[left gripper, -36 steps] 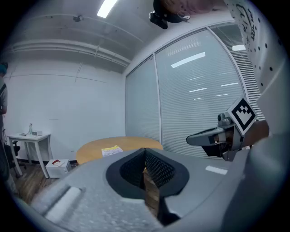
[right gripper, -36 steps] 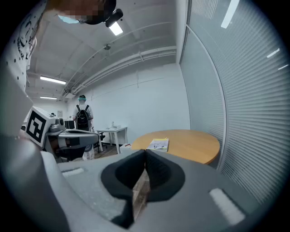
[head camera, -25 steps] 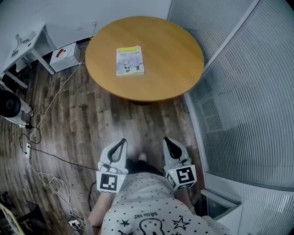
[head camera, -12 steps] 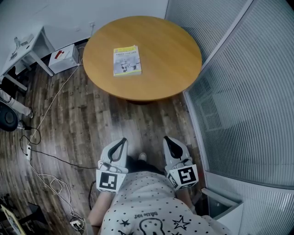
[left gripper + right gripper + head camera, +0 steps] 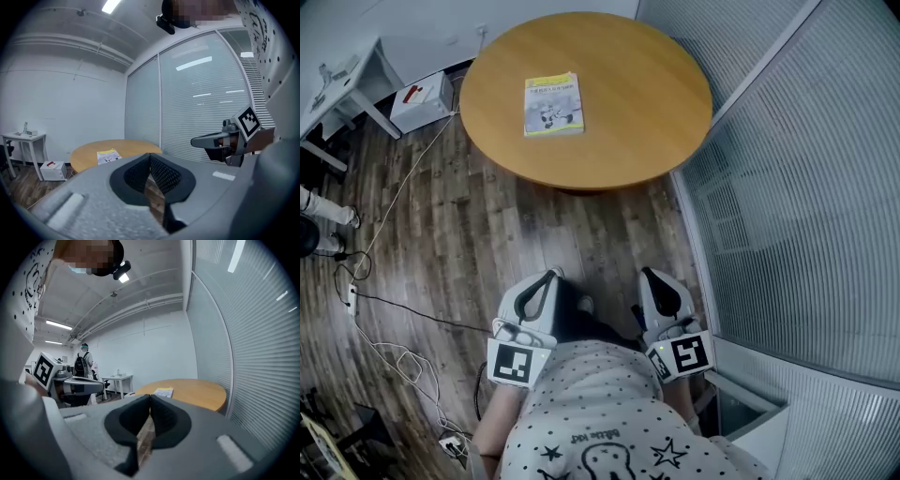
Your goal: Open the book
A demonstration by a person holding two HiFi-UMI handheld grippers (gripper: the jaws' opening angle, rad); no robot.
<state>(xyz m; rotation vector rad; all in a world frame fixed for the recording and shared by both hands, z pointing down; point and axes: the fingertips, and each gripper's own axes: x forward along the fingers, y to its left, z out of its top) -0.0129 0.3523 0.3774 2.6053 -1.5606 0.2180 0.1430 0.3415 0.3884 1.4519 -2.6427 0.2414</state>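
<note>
The thin paperback book with a yellow-and-white cover (image 5: 553, 104) lay shut and flat on the round wooden table (image 5: 637, 131). It was in the upper middle of the head view, a little left of the tabletop's centre, and nothing touched it.

Both grippers were low in the frame, well apart from the table. They were held close in front of the person's white shirt with black dots and stars (image 5: 600, 431). The left gripper (image 5: 551, 275) sat just left of centre, its marker cube nearest the body. In its own view its dark ribbed pads were pressed together at the tip with nothing between them, and the book showed small on the table beyond, left of centre. The right gripper (image 5: 646, 274) was beside it, just right of centre, likewise clenched on nothing. In its own view its pads met in a closed seam, with the table and book past them in the middle of the frame.

Dark wood-plank floor (image 5: 487, 234) lay between the grippers and the table. At the upper left of the head view stood a small white side table (image 5: 366, 70). A white box with a red mark (image 5: 417, 98) sat on the floor beside the round table. Thin cables (image 5: 389, 220) trailed down the left side, and a ribbed glass partition (image 5: 787, 187) filled the right. In the right gripper view a person with a backpack (image 5: 84, 363) stood at the far left by the back wall.
</note>
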